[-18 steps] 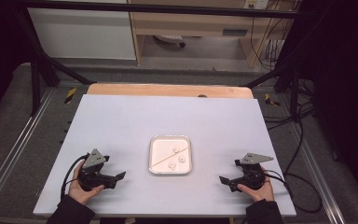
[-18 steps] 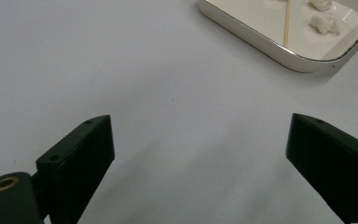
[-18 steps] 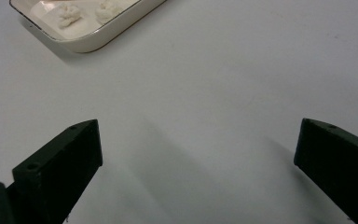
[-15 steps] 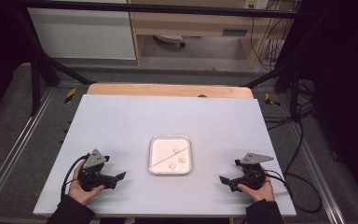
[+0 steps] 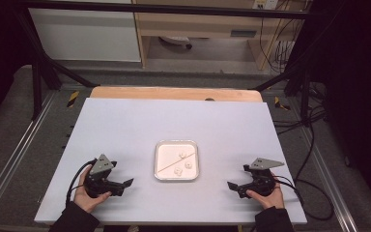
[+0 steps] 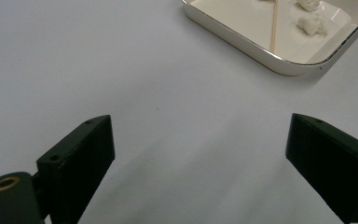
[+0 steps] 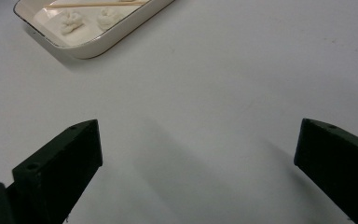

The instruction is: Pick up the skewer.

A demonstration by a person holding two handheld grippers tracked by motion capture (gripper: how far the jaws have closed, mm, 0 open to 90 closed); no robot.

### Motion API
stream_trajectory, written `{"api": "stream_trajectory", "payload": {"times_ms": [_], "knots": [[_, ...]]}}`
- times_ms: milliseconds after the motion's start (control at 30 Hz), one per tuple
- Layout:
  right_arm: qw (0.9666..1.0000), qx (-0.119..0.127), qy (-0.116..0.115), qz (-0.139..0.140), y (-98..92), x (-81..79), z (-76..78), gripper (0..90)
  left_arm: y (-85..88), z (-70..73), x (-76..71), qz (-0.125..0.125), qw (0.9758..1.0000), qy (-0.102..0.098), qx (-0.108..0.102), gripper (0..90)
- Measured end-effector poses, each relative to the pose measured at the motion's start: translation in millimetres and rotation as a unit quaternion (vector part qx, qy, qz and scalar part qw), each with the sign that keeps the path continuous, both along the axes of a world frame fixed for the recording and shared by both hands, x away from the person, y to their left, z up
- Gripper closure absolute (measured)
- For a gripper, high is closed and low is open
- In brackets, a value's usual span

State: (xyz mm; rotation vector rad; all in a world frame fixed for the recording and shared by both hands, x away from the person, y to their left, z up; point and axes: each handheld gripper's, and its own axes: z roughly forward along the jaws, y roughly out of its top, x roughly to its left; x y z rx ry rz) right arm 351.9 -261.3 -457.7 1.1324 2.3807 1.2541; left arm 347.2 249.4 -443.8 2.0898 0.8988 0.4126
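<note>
A: Table, white-topped, is bearing everything; what is sitting on it?

B: Tray, white and shallow, is lying near the front edge, midway between the two hands.

A: And the grippers?

B: The left gripper is resting on the table left of the tray, well apart from it, jaws standing wide with nothing between them. The right gripper is mirroring it on the right, jaws likewise spread and holding nothing.

A: Inside the tray?

B: A thin wooden stick is lying diagonally beside three small white lumps.
</note>
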Motion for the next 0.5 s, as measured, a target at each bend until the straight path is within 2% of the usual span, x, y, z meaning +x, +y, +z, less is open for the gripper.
{"api": "stream_trajectory", "payload": {"times_ms": [233,500], "knots": [[1.0,-0.001,-0.001,-0.002,0.0,0.4,0.0,1.4,-3.6,2.2,-0.4,-0.002,1.0,0.0,-0.005,8.0],[1.0,-0.005,-0.001,-0.002,0.8,0.4,-0.6,1.4,-11.7,4.5,-1.4,-0.004,1.0,0.004,0.006,7.7]]}}
